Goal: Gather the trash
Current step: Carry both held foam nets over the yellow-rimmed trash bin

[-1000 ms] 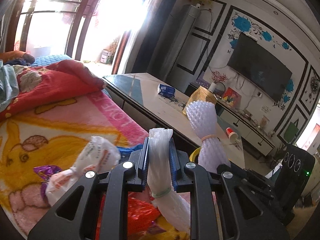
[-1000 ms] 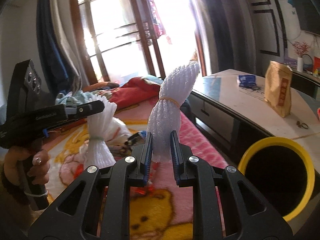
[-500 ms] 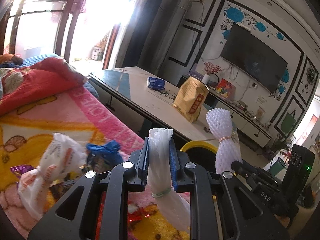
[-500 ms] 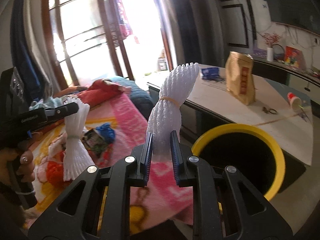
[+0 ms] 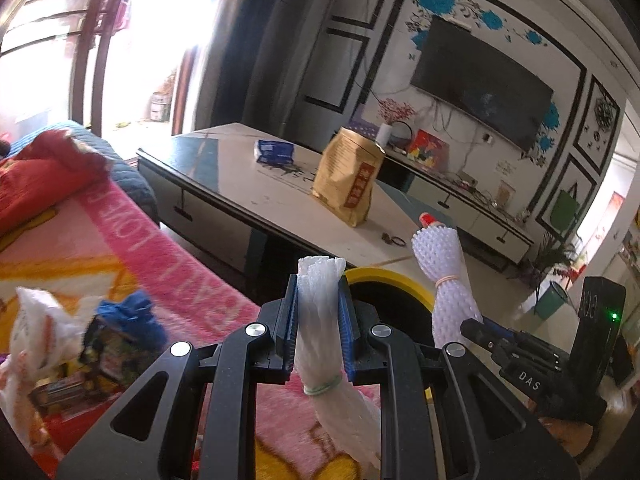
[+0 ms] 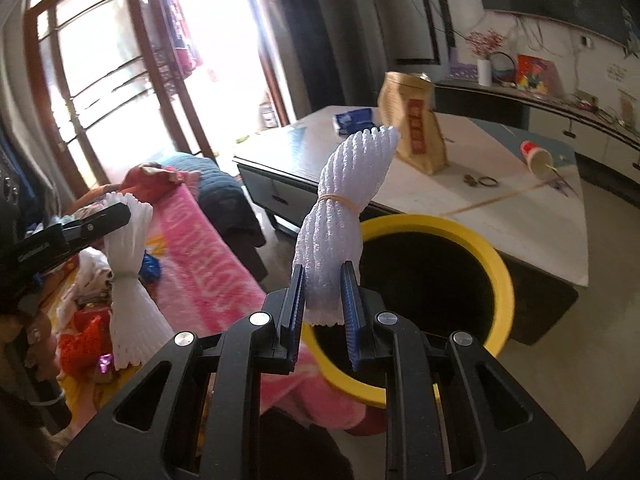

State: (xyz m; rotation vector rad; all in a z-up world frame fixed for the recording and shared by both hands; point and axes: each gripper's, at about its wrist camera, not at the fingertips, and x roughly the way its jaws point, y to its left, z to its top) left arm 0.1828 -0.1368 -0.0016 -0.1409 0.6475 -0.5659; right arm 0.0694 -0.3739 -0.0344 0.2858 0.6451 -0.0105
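My left gripper [image 5: 319, 304] is shut on a white foam net bundle [image 5: 320, 320] tied with a green band; it also shows in the right wrist view [image 6: 126, 256]. My right gripper [image 6: 323, 292] is shut on a second white foam net bundle [image 6: 344, 208] tied with a yellow band, held at the near rim of a yellow-rimmed black bin [image 6: 476, 240]. That bundle [image 5: 448, 280] and the bin rim [image 5: 392, 276] also show in the left wrist view. Loose wrappers and a white bag [image 5: 36, 332] lie on the pink blanket [image 5: 132, 240].
A low table [image 5: 280, 200] stands behind the bin with a brown paper bag [image 5: 350, 180], a blue packet [image 5: 274, 151] and a tipped paper cup [image 6: 536, 156]. A TV [image 5: 480, 84] hangs on the far wall. Glass doors [image 6: 100, 80] are at the left.
Both grippers have swung right from over the blanket toward the bin, each still holding its bundle. The bin is now larger and closer under the right gripper.
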